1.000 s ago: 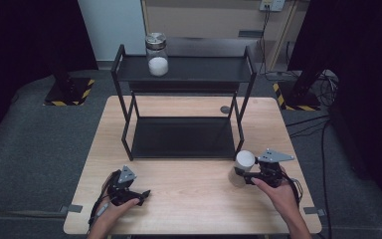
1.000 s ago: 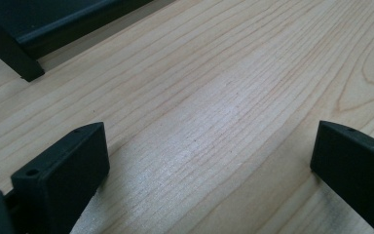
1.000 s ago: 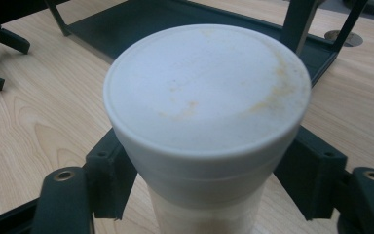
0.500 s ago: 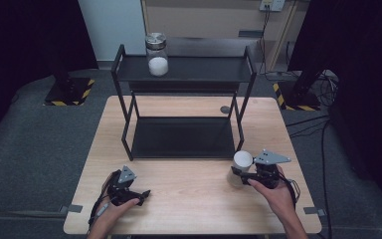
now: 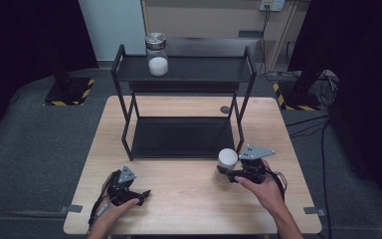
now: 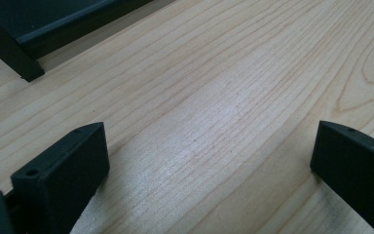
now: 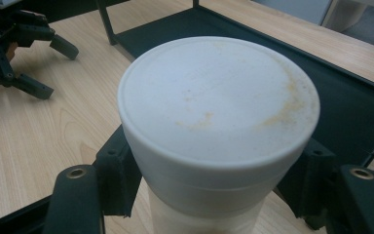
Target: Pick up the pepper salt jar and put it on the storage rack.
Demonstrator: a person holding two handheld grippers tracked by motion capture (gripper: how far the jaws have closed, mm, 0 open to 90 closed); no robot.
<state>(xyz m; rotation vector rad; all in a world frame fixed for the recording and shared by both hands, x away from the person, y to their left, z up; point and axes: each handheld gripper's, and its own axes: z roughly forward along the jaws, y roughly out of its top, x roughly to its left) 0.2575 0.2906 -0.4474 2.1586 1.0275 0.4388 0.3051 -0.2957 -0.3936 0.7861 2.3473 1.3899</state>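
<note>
Right gripper (image 5: 227, 174) clamped on white-lidded jar (image 5: 226, 164), seemingly off table (image 5: 179, 199); left gripper (image 5: 142, 195) spread

1. We see bare light wooden tabletop (image 5: 179, 191) at lower centre of the high view, between both hands.
2. The black metal two-tier shelf rack (image 5: 181, 139) blocks the middle.
3. A lidded glass jar of white powder (image 5: 157, 55) occupies its top tier's left.

High view looks down over the whole table (image 5: 189, 199); gripper views sit close above it, sharing the rack's (image 5: 181, 137) front edge.
</note>
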